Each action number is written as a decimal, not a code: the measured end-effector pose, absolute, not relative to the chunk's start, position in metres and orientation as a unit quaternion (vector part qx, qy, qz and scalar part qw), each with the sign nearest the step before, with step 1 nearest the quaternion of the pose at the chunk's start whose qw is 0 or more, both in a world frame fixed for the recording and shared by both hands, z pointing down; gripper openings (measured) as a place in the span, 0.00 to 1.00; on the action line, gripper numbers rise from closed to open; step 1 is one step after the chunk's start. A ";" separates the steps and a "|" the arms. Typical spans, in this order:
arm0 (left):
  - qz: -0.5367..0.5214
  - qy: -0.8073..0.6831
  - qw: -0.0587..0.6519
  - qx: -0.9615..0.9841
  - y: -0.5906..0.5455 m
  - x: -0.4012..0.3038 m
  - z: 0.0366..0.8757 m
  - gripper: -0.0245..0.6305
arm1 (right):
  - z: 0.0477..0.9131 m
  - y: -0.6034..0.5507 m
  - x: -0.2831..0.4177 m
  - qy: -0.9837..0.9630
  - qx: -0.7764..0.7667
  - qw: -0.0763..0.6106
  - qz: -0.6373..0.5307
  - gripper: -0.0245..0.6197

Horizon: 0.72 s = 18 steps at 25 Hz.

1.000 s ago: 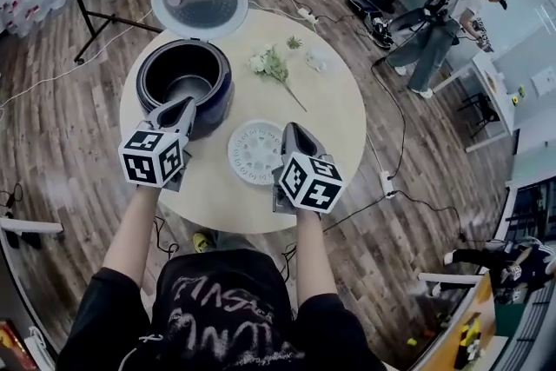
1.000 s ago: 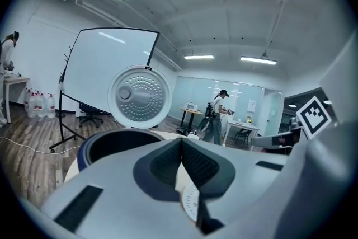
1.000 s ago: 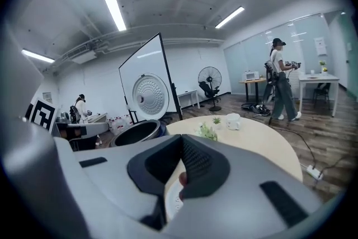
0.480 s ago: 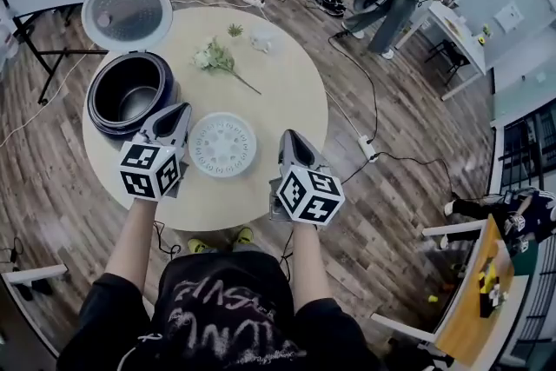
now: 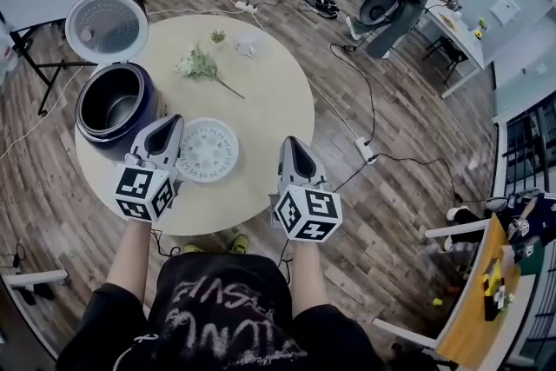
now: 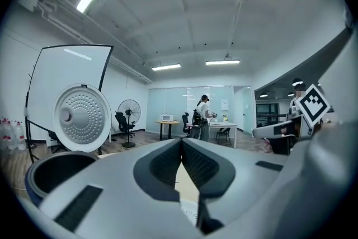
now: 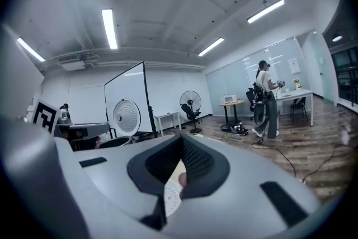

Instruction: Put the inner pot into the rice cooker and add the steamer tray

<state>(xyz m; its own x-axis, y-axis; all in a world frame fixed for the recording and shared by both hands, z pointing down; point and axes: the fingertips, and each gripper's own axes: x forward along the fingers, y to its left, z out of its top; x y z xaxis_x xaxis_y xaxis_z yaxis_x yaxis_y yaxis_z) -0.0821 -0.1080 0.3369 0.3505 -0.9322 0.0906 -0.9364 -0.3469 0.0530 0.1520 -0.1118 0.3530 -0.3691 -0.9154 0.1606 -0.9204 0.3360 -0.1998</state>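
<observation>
- The left gripper [image 5: 169,124] is seen clenched, its jaws pressed together with nothing caught between them; the same is shown in the left gripper view [image 6: 181,143].
- The right gripper [image 5: 290,143] is likewise clenched on nothing, its jaws met at the tips.
- The steamer tray [image 5: 207,149] is laid flat on the round table [image 5: 278,100] between the two grippers. It is just beside the left gripper's tip, on that gripper's right, and lies apart from the right gripper, to its left.
- The rice cooker [image 5: 104,142] is stood just ahead and to the left of the left gripper, with its lid [image 5: 106,26] raised.
- The inner pot [image 5: 117,104] is seen seated inside the cooker.
- A sprig of flowers [image 5: 201,65] is laid ahead of the left gripper, beyond the tray.
</observation>
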 end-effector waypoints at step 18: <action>0.013 -0.612 0.063 0.789 -0.099 -0.110 0.336 0.33 | 0.355 -0.131 0.129 -0.868 0.479 0.000 0.133 0.40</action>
<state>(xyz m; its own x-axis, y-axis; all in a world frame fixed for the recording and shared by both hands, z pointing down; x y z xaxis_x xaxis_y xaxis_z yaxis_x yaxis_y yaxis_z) -0.1096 -0.0990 0.3357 0.2515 -0.9629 0.0976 -0.9662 -0.2439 0.0840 0.1289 -0.1307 0.3551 -0.5418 -0.8309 0.1270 -0.8307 0.5062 -0.2318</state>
